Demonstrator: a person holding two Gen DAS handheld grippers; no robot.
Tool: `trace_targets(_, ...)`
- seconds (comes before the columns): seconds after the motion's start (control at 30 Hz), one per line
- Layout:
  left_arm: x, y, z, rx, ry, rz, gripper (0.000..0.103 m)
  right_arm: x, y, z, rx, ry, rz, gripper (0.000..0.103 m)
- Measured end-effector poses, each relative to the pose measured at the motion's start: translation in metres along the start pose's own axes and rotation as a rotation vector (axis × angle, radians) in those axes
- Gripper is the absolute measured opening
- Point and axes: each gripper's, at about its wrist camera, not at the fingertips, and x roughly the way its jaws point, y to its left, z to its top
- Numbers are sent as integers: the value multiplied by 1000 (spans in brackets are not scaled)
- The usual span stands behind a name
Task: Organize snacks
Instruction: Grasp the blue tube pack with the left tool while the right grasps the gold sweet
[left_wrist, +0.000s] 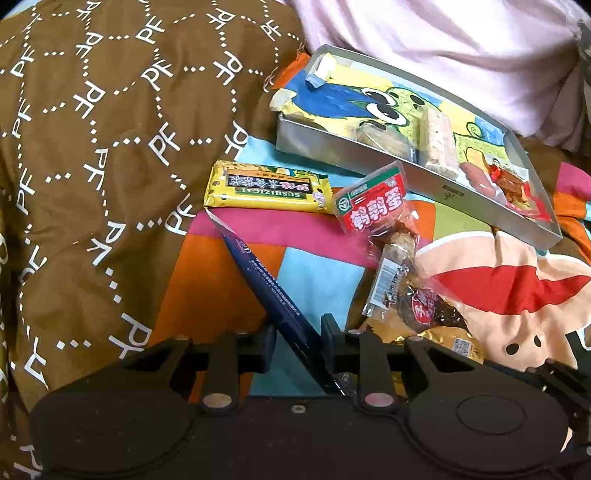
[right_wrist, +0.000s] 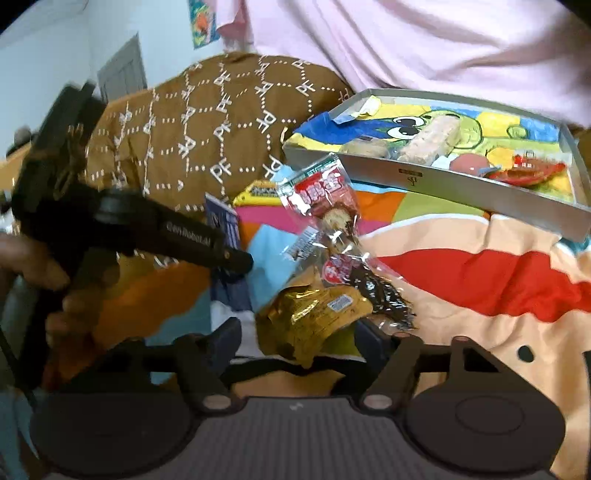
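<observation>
My left gripper (left_wrist: 297, 338) is shut on a dark blue flat packet (left_wrist: 266, 284), held edge-up over the bedsheet; it also shows in the right wrist view (right_wrist: 221, 221). A gold foil packet (right_wrist: 306, 314) sits between the jaws of my right gripper (right_wrist: 299, 332), with a small gap at the left finger (right_wrist: 231, 334). Beyond them lie a clear pack with a red-and-green label (left_wrist: 373, 203), a clear pack of brown snack (left_wrist: 417, 295) and a yellow packet (left_wrist: 266, 188). The grey tray (left_wrist: 424, 177) behind holds a pale bar (left_wrist: 439, 144) and a red pack (left_wrist: 513, 184).
A brown quilt with white PF lettering (left_wrist: 92, 147) rises at the left and back. A person in a pink garment (left_wrist: 443, 44) sits right behind the tray. Everything rests on a colourful cartoon bedsheet (left_wrist: 517, 288). A hand (right_wrist: 44, 266) grips the left gripper's handle.
</observation>
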Motion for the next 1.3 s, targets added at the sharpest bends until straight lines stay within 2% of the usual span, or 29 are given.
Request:
trace_targets(0.03, 0, 1, 0, -5, 0, 0, 26, 1, -2, 1, 32, -3, 11, 65)
trace_targets(0.1, 1, 2, 1, -11, 0, 6, 26, 5, -8, 2, 108, -8, 47, 55)
trace_targets(0.27, 6, 10, 2, -53, 14, 22, 26, 24, -27, 2, 294, -9, 63, 46)
trace_targets(0.43, 10, 14, 2, -63, 14, 5, 26, 41, -48, -4, 459, 15, 77, 46)
trace_targets(0.57, 15, 18, 1, -73, 22, -17, 29, 54, -54, -7, 507, 32, 87, 46)
trace_targets(0.8, 23, 22, 0, -84, 35, -44, 33, 60, -46, -7, 482, 39, 103, 45)
trace_targets(0.97, 20, 20, -2, -65, 32, -33, 28, 60, -38, -6, 459, 44, 106, 26)
trace_targets(1.13, 16, 21, -4, -72, 35, -36, 24, 51, -19, -1, 336, 14, 66, 21)
trace_targets(1.3, 4, 19, -3, -58, 14, -44, 20, 42, 7, 1, 150, -3, -6, 20)
